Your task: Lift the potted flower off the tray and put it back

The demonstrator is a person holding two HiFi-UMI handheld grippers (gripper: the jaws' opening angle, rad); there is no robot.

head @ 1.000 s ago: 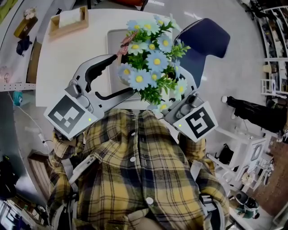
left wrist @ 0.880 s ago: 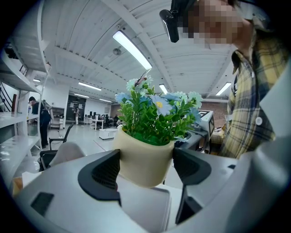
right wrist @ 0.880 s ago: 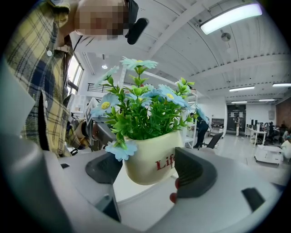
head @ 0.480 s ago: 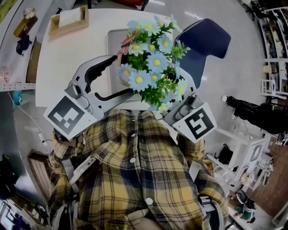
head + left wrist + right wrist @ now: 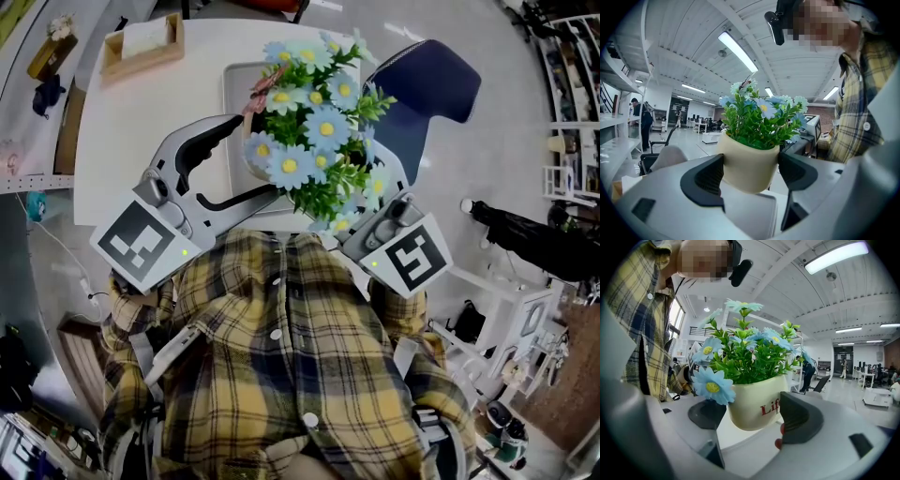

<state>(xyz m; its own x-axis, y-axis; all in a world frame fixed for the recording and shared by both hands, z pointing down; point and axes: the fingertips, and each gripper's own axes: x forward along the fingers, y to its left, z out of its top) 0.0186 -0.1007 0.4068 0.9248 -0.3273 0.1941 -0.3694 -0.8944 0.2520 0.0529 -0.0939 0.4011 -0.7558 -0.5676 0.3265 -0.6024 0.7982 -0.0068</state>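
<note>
The potted flower (image 5: 314,131), blue daisies in a cream pot (image 5: 747,164) with red lettering (image 5: 769,408), hangs between both grippers over the grey tray (image 5: 234,84) on the white table. My left gripper (image 5: 258,157) is shut on the pot from the left, its dark pads (image 5: 707,180) pressed against the pot's sides. My right gripper (image 5: 364,183) is shut on it from the right, one pad (image 5: 800,420) against the wall and the tips hidden by leaves in the head view. The pot's base appears slightly above the tray (image 5: 754,218).
A wooden box (image 5: 142,42) stands at the far left corner of the white table (image 5: 122,131). A dark blue chair (image 5: 436,80) stands by the table's right side. White shelving (image 5: 511,300) is on the floor to the right.
Almost nothing differs; the pot and both grippers stay where they were, with only a slight sway.
</note>
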